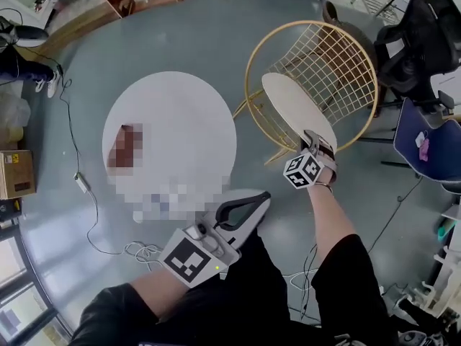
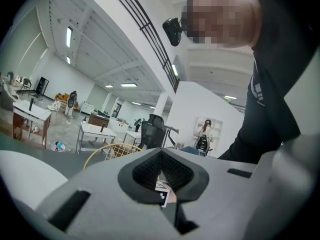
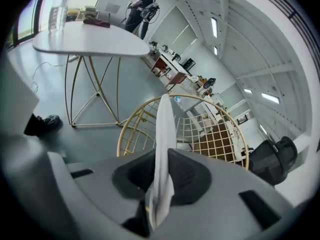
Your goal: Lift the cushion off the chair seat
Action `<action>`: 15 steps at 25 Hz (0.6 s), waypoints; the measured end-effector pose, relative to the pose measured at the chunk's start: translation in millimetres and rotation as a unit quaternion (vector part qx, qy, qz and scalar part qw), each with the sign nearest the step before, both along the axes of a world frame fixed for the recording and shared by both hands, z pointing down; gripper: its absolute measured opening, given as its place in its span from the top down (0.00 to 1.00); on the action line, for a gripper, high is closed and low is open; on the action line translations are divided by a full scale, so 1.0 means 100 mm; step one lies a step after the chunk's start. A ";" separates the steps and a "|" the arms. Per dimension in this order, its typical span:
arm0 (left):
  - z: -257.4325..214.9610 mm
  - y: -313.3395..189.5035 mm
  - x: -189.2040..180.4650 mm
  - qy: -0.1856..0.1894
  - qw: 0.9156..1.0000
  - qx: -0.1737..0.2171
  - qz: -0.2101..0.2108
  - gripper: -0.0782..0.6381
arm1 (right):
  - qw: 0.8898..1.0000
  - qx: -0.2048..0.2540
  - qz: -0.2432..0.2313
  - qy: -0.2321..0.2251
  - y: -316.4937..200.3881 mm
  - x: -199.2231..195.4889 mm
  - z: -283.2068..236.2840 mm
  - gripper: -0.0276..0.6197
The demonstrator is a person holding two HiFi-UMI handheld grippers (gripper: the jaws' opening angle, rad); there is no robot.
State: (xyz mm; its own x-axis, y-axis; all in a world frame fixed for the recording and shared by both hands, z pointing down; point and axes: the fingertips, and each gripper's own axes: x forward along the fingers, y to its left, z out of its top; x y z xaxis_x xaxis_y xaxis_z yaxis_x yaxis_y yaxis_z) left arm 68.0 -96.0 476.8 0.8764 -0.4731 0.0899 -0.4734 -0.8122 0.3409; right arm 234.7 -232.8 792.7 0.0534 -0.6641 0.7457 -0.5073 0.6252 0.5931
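Observation:
The round white cushion (image 1: pixel 294 109) hangs tilted above the seat of the gold wire chair (image 1: pixel 349 56), clear of the seat. My right gripper (image 1: pixel 314 140) is shut on the cushion's near rim. Seen from the right gripper view, the cushion (image 3: pixel 164 144) stands edge-on between the pads of the right gripper (image 3: pixel 159 196), with the chair (image 3: pixel 212 134) behind it. My left gripper (image 1: pixel 248 206) hovers lower, near my body and away from the chair. Its jaws meet at the tips with nothing in them. The left gripper (image 2: pixel 162 186) points level past the chair's top rim (image 2: pixel 112 150).
A round white table (image 1: pixel 191 110) on gold legs stands just left of the chair. A black office chair (image 1: pixel 418 34) and a blue seat (image 1: pixel 425 139) crowd the right side. A cardboard box (image 1: pixel 16 173) and cables (image 1: pixel 79 182) lie on the grey floor at the left.

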 end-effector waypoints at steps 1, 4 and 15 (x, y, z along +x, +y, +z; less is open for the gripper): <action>-0.08 0.02 -0.01 0.001 1.000 0.003 0.001 0.89 | 1.000 0.002 0.006 -0.008 -0.01 0.00 -0.13 0.86; -0.34 0.08 -0.08 0.001 1.000 0.015 0.004 0.89 | 0.999 0.005 0.023 -0.034 -0.01 -0.06 -0.55 0.86; -1.05 0.46 -0.26 0.011 0.999 0.043 0.023 0.89 | 0.975 0.057 0.107 -0.184 0.53 -0.50 -2.28 0.86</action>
